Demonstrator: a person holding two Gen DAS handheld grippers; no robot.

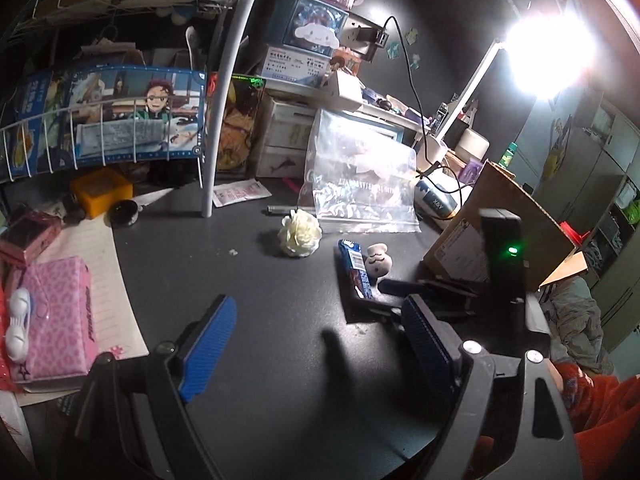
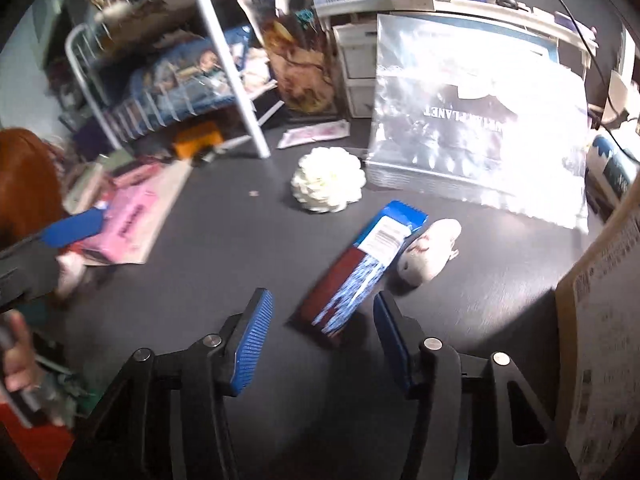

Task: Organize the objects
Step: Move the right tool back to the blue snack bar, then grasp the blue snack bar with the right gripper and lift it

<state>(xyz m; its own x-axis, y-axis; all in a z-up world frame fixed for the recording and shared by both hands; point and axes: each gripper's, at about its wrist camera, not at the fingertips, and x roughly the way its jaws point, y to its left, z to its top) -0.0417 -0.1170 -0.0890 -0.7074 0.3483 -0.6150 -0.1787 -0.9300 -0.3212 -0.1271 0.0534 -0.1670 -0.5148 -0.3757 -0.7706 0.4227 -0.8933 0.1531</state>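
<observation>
A blue snack pack (image 2: 360, 268) lies slantwise on the dark desk (image 2: 224, 264), with a small pale plush toy (image 2: 428, 256) touching its right side. My right gripper (image 2: 322, 340) is low over the pack's near end, which sits between the blue pads without touching them. A white fabric flower (image 2: 328, 184) rests further back, in front of a clear zip bag (image 2: 480, 132). My left gripper (image 1: 320, 340) is open over bare desk, left of the pack (image 1: 354, 268), the toy (image 1: 378, 264) and the flower (image 1: 300, 234). Nothing is between its fingers.
A cardboard box (image 1: 500, 220) stands at the right. A white wire rack (image 1: 100, 120) on a white post (image 1: 216, 120) fills the back left, with a yellow box (image 1: 102, 190) beneath. A pink pouch (image 1: 56, 312) lies at the left edge. A bright lamp (image 1: 548, 52) glares.
</observation>
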